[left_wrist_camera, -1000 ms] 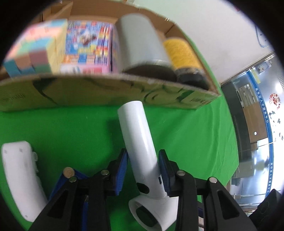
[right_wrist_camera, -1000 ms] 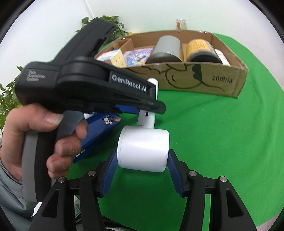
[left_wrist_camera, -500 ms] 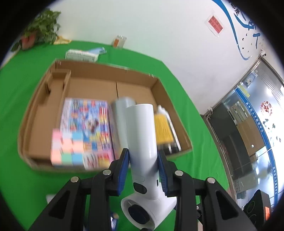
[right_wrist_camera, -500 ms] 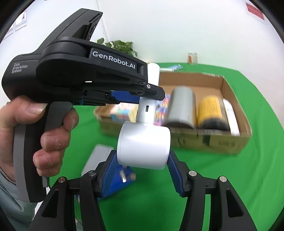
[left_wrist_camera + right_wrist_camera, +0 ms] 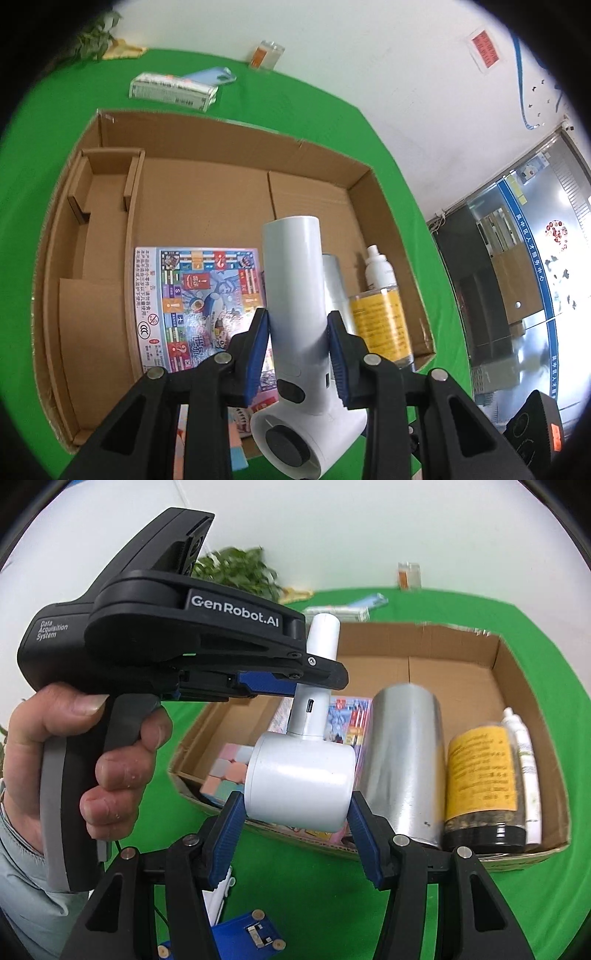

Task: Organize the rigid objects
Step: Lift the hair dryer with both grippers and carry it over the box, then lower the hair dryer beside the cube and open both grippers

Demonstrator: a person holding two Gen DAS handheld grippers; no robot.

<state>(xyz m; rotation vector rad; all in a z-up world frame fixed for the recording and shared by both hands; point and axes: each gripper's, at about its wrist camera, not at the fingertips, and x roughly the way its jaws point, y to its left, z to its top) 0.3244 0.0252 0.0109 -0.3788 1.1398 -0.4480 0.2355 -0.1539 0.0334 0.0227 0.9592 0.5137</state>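
Fan [image 5: 295, 314], white and handheld, is sitting clamped by its handle in the left gripper [image 5: 298, 343], above the cardboard box [image 5: 229, 192]. Right gripper [image 5: 295, 808] is squeezing the fan's round head between both pads, near the steel cylinder [image 5: 404, 760].

The white handheld fan [image 5: 295, 314] hides most of the steel tumbler [image 5: 334, 280] and part of the colourful game box [image 5: 199, 306]; the jar label [image 5: 480, 771] is blurred.

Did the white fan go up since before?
Yes. The fan rose from beside the box to above it, held by both grippers.
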